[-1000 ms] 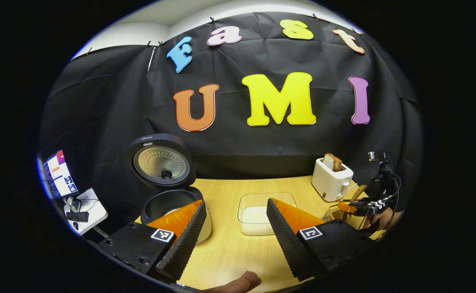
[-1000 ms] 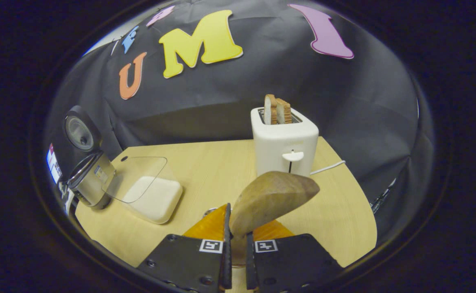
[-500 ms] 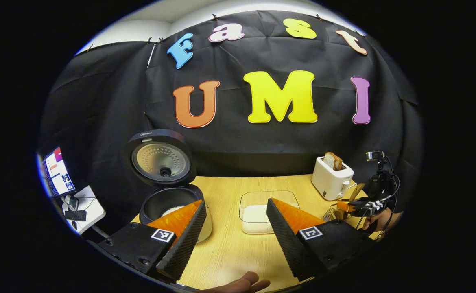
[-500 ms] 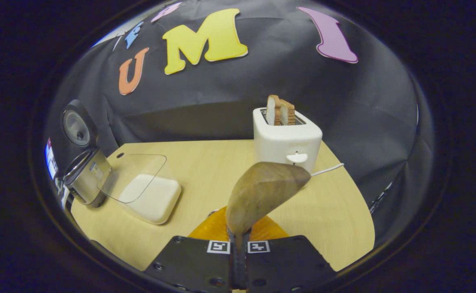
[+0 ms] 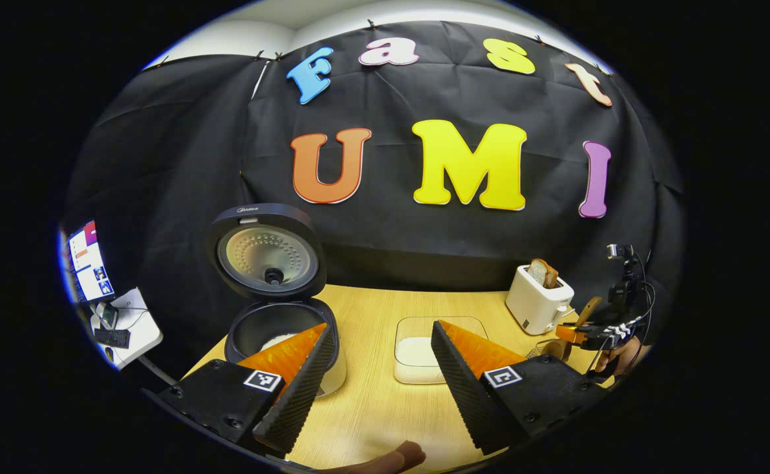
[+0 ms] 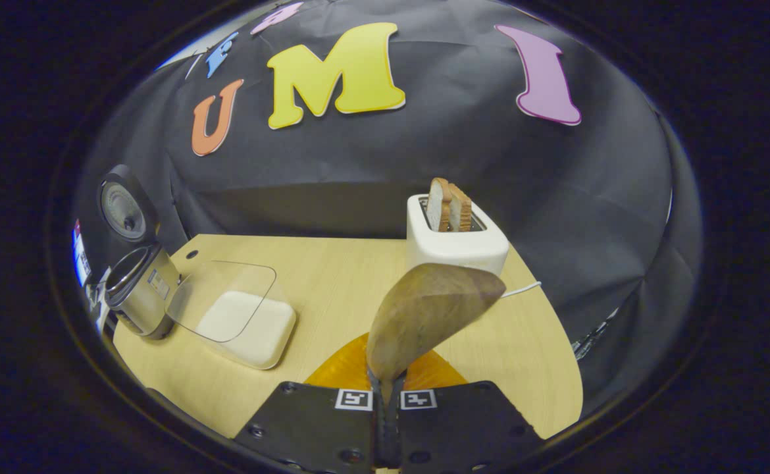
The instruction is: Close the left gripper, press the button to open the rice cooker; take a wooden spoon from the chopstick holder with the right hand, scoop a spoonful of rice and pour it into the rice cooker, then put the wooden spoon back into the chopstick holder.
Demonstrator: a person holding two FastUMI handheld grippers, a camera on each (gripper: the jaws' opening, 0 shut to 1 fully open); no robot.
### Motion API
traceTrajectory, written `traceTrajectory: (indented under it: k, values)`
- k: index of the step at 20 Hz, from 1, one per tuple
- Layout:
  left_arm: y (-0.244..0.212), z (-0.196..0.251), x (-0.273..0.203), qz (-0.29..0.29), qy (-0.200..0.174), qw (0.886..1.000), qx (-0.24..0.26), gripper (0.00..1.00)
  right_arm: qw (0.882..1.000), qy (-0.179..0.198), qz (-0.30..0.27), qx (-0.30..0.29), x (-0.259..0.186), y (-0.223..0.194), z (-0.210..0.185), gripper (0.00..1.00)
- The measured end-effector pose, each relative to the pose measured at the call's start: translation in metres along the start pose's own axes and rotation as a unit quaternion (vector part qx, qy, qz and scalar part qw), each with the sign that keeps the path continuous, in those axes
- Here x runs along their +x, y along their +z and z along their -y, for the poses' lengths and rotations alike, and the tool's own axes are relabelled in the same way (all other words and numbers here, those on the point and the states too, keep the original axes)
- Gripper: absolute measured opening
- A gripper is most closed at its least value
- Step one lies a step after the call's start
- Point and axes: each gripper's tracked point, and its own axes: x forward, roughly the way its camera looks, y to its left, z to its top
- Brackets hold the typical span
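The rice cooker (image 5: 280, 329) stands open at the table's left, lid (image 5: 266, 253) upright, with some white rice in its pot. A clear container of rice (image 5: 434, 349) lies mid-table. My left gripper (image 5: 380, 328) hovers open over the near table, nothing between its fingers. At the far right, the right gripper (image 5: 582, 332) holds the wooden spoon (image 5: 588, 309) above the wire chopstick holder (image 5: 546, 349). In the right gripper view, my right gripper (image 6: 388, 395) is shut on the handle of the wooden spoon (image 6: 428, 316), whose bowl points up. The rice cooker (image 6: 138, 293) and rice container (image 6: 243, 322) lie to its left.
A white toaster (image 5: 538, 303) with bread slices stands at the back right, just beyond the spoon in the right gripper view (image 6: 456, 240), its cord trailing right. A monitor and small desk (image 5: 95, 283) sit off the table's left. A person's finger (image 5: 385, 457) shows at the near edge.
The right gripper's fingers closed fully on the spoon handle, then rose a little with it. The left gripper stayed open and drew back slightly.
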Motion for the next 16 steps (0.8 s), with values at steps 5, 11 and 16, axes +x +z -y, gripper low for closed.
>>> traceTrajectory:
  k: [5,11,16]
  values:
    - [0.002,-0.019,0.008,0.001,-0.018,1.000,-0.016,0.95,0.999,-0.032,0.013,-0.010,-0.017,0.023,-0.003,0.01]
    - [0.026,-0.041,0.016,0.072,-0.023,0.997,-0.011,0.95,0.998,-0.055,0.026,-0.014,-0.036,0.043,-0.018,0.01]
    - [0.003,-0.045,0.028,0.042,-0.058,0.997,-0.010,0.96,0.997,-0.048,0.046,-0.030,-0.048,0.076,-0.060,0.01]
